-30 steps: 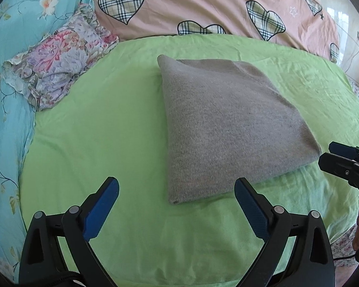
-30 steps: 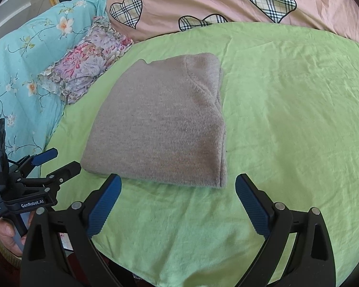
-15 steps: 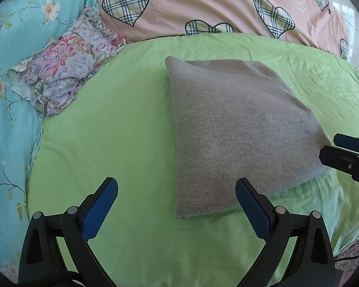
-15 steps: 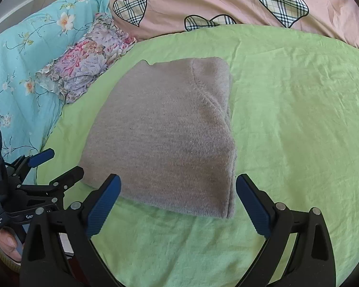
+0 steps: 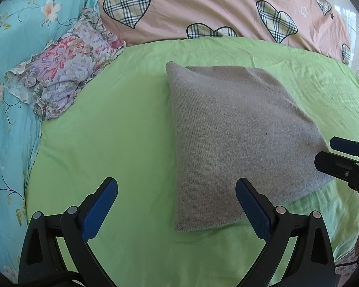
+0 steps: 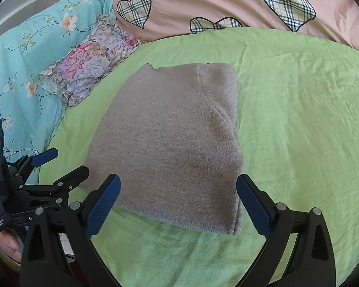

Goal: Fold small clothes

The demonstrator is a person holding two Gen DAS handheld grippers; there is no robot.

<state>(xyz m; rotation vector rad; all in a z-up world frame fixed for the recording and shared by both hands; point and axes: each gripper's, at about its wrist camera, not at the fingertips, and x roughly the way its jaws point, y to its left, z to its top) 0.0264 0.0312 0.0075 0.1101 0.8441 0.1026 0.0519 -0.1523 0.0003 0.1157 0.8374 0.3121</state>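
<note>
A grey knitted garment (image 5: 237, 138) lies folded into a rough square on the green sheet (image 5: 103, 138); it also shows in the right wrist view (image 6: 170, 143). My left gripper (image 5: 177, 201) is open and empty, its jaws straddling the garment's near left corner. My right gripper (image 6: 178, 198) is open and empty, its jaws straddling the garment's near edge. The right gripper shows at the right edge of the left wrist view (image 5: 337, 153), and the left gripper at the left of the right wrist view (image 6: 57, 165).
A floral cloth (image 5: 64, 69) lies at the sheet's far left edge. A turquoise flowered cover (image 5: 9, 100) is on the left. A pink quilt with plaid hearts (image 5: 215, 7) runs along the back. Bare green sheet (image 6: 299, 131) lies right of the garment.
Both grippers have moved forward toward the garment, which now looks larger and nearer. Both stay open. The garment has not moved.
</note>
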